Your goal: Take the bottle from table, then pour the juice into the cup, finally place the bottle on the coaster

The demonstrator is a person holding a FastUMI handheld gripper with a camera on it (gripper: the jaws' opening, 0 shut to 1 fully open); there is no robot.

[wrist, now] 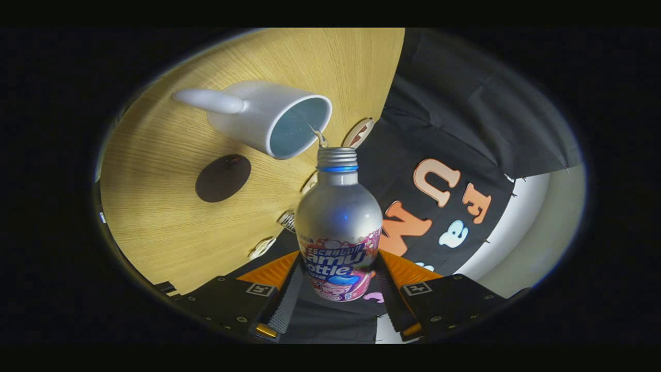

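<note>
here the fingers (338, 281) clamp the bottle (338, 227) between them, its mouth at the cup (271, 119).

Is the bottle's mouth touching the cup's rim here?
Apart. In the gripper view, the bottle, clamped between the tool fingers, has its mouth just short of the cup rim, with a thin stream crossing the gap.

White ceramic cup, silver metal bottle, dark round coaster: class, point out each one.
White ceramic cup (258, 116), gripper view, outer wall.
Silver metal bottle (338, 212), gripper view, shoulder.
Dark round coaster (223, 178), gripper view, centre.
</note>
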